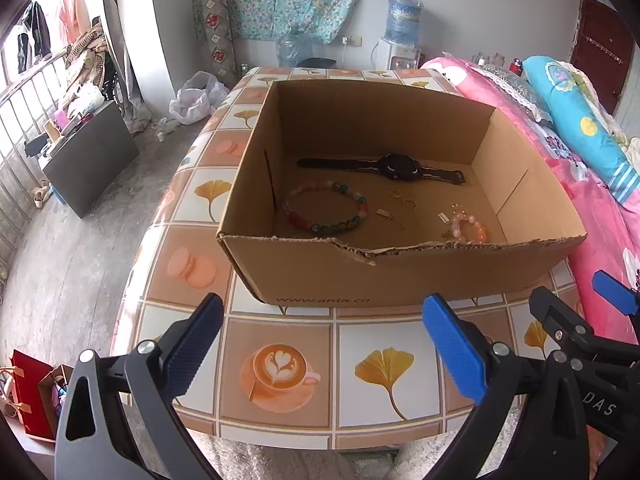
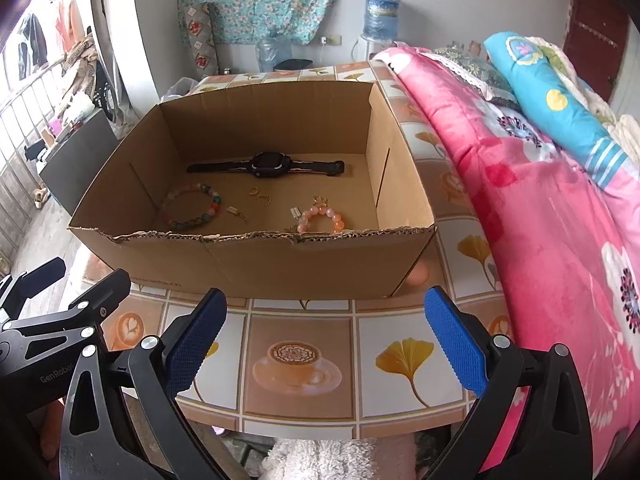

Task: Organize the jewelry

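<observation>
Both tongs spread wide, empty, short of the box.
Risk: thin gold chain slipping the pads; torn box rim snagging.

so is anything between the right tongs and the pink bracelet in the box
Yes: the near wall of the cardboard box stands between the open right tongs and the pink bracelet on the box floor. The box is open on top, so nothing visible blocks reaching over the wall.
</observation>
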A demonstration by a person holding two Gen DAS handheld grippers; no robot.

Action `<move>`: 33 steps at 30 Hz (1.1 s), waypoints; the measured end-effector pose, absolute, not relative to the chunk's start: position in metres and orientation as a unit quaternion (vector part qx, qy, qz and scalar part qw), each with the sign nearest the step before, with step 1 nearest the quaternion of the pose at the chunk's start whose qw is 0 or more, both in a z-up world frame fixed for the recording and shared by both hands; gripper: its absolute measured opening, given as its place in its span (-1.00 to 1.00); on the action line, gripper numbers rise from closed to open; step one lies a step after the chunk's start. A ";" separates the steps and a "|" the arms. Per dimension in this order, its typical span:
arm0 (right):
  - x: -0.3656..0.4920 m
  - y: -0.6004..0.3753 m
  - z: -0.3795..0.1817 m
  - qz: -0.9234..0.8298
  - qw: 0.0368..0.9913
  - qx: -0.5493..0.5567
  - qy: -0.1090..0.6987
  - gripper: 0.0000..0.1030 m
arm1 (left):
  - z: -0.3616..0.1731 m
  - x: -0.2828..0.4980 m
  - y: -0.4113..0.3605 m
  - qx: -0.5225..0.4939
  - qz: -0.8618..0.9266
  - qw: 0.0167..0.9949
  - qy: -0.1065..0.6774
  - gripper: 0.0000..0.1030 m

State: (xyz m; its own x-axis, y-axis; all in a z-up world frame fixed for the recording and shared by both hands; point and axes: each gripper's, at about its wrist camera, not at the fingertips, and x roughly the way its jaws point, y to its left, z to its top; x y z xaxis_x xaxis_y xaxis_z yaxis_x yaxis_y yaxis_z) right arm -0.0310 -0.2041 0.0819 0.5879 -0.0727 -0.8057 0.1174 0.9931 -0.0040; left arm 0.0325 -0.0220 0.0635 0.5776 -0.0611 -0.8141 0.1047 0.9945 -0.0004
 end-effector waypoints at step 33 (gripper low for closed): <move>-0.027 -0.207 0.076 -0.068 0.884 0.027 0.461 0.85 | 0.054 0.041 -0.028 0.027 -0.039 0.878 0.477 0.90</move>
